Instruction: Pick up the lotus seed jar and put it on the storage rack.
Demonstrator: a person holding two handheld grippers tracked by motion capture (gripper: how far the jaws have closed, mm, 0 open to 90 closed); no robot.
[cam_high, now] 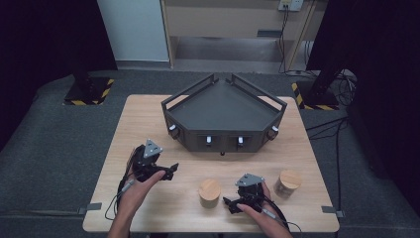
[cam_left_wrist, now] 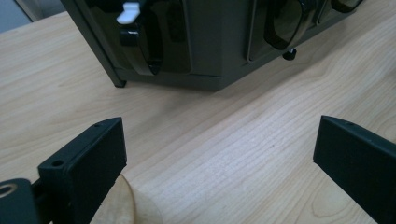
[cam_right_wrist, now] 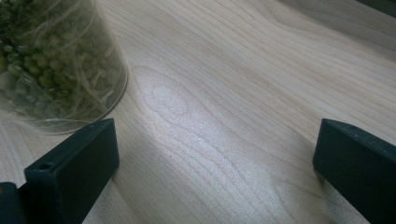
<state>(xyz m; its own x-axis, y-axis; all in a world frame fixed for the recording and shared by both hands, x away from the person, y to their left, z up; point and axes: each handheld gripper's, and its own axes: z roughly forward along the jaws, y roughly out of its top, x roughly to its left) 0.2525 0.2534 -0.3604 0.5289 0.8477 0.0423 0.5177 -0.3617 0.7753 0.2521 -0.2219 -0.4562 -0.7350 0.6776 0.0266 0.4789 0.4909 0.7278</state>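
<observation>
Now the right tool (cam_high: 229, 204) is gaping wide beside a clear jar (cam_right_wrist: 56, 65) with a wooden lid, packed with green beans and sitting at the surface's (cam_high: 148, 119) near edge; the left tool (cam_high: 172, 171) is also hanging open, gripping nothing.

Left gripper (cam_left_wrist: 219, 154) open over bare counter (cam_left_wrist: 224, 140), dark rack ahead.

We see both black fingers (cam_left_wrist: 88, 163) rising from the bottom edge, set wide apart with nothing between them but light wood grain. Beyond them sits a dark grey rack (cam_left_wrist: 205, 42) across the top, its corner pointing toward us, resting on the counter on small feet. A white tab (cam_left_wrist: 128, 11) sticks out near its top left above a glossy black handle (cam_left_wrist: 140, 49); another black handle (cam_left_wrist: 282, 25) shows further right. A pale rounded wooden edge (cam_left_wrist: 123, 205) peeks just beside the left finger; we can't tell what it belongs to.
</observation>
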